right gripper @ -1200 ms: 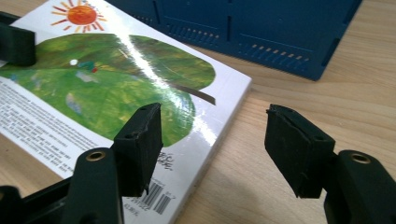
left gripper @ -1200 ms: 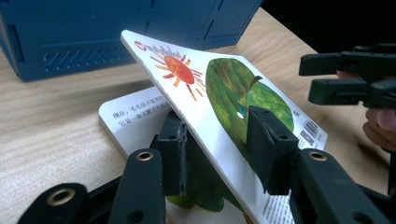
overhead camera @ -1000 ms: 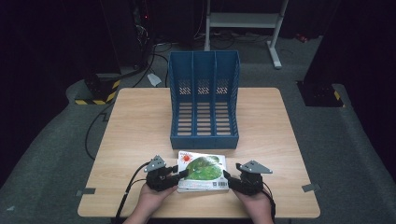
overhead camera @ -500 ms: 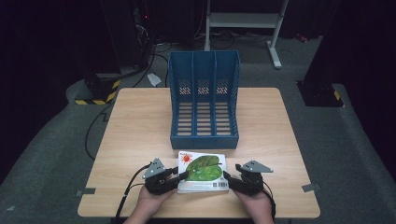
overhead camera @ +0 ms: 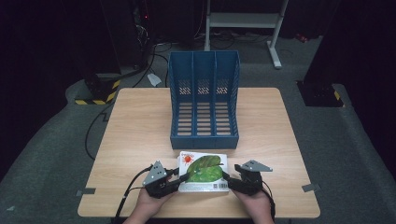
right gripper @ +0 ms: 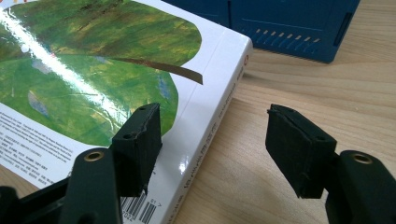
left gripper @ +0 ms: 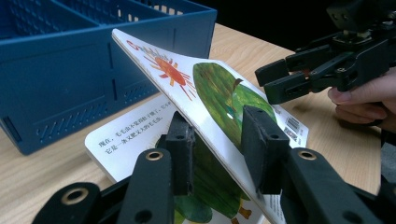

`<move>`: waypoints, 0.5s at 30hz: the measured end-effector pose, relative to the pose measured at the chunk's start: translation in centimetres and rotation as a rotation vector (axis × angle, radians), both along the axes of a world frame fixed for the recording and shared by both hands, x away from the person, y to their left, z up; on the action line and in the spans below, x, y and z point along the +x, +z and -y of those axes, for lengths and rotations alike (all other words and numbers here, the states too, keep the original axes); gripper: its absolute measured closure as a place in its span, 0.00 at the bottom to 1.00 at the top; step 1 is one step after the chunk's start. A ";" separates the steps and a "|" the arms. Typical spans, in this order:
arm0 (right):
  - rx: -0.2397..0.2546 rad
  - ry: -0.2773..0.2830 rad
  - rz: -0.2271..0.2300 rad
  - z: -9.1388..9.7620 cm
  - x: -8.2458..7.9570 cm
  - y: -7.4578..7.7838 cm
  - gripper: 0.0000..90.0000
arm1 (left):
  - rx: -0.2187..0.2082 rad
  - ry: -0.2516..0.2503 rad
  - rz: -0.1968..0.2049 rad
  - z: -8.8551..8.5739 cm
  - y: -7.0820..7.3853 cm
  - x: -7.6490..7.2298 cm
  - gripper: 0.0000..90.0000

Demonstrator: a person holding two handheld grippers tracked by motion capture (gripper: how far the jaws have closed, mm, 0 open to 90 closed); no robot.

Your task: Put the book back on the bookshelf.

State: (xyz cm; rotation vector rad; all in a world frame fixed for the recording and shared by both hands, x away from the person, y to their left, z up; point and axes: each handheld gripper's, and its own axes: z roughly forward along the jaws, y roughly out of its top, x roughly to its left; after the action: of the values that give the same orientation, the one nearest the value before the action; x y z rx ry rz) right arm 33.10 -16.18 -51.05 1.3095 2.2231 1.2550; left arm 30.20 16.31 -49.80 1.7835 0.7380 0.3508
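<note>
A picture book (overhead camera: pixel 203 170) with a green leaf and a red sun on its cover lies near the table's front edge. My left gripper (overhead camera: pixel 183 178) is at its left edge. Its jaws have just been closing, and in the left gripper view they (left gripper: pixel 217 140) clamp the lifted front cover (left gripper: pixel 205 88), which tilts up over the printed page (left gripper: pixel 135 135) below. At the book's right side my right gripper (overhead camera: pixel 227 179) stands open. In the right gripper view one pad (right gripper: pixel 140 140) sits over the cover by the spine (right gripper: pixel 219 93), the other over bare wood.
A blue three-slot file rack (overhead camera: pixel 203 100) stands just behind the book at mid-table, its slots facing the person. Bare wood (overhead camera: pixel 135 126) lies on both sides of it. A black cable (overhead camera: pixel 126 198) trails off the front left. A white metal stand (overhead camera: pixel 243 21) sits on the floor beyond.
The left gripper's jaws have narrowed on the book's left edge, and that hand has shifted slightly. The right hand and its gripper have stayed where they were.
</note>
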 end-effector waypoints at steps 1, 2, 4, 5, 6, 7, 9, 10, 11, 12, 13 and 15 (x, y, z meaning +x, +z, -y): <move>0.000 0.003 0.003 0.0 0.0 0.0 0.39 | 0.007 -0.003 0.012 0.0 0.0 0.0 0.72; 0.004 0.006 0.003 0.0 0.0 0.0 0.39 | 0.007 -0.003 0.012 0.0 0.0 0.0 0.72; 0.016 0.012 -0.001 0.0 0.0 0.0 0.39 | 0.011 -0.014 0.036 0.0 0.1 -0.2 0.72; 0.037 0.015 -0.012 0.0 0.1 0.1 0.38 | 0.015 -0.019 0.048 0.1 0.1 -0.3 0.72; 0.063 0.018 -0.027 0.0 0.1 0.1 0.37 | 0.018 -0.026 0.059 0.1 0.1 -0.4 0.73; 0.074 0.025 -0.028 0.0 0.2 0.1 0.36 | 0.024 -0.032 0.073 0.1 0.1 -0.5 0.73; 0.083 0.034 -0.031 -0.1 0.4 0.1 0.33 | 0.031 -0.033 0.085 0.1 0.2 -0.5 0.73; 0.094 0.041 -0.038 -0.2 0.5 0.1 0.32 | 0.032 -0.040 0.098 0.1 0.2 -0.6 0.73; 0.098 0.044 -0.039 -0.3 0.5 0.1 0.31 | 0.035 -0.041 0.106 0.1 0.2 -0.7 0.73; 0.098 0.044 -0.039 -0.3 0.5 0.1 0.31 | 0.035 -0.041 0.106 0.1 0.2 -0.7 0.73; 0.112 0.055 -0.050 -0.4 0.5 0.1 0.29 | 0.038 -0.047 0.118 0.1 0.2 -0.7 0.73; 0.129 0.068 -0.067 -0.5 0.6 0.0 0.27 | 0.037 -0.050 0.122 0.1 0.2 -0.8 0.73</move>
State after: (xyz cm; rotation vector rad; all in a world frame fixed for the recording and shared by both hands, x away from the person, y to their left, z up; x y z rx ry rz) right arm 33.72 -15.67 -51.08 1.3507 2.2835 1.4199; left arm 29.43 16.17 -49.65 1.7952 0.6033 0.4379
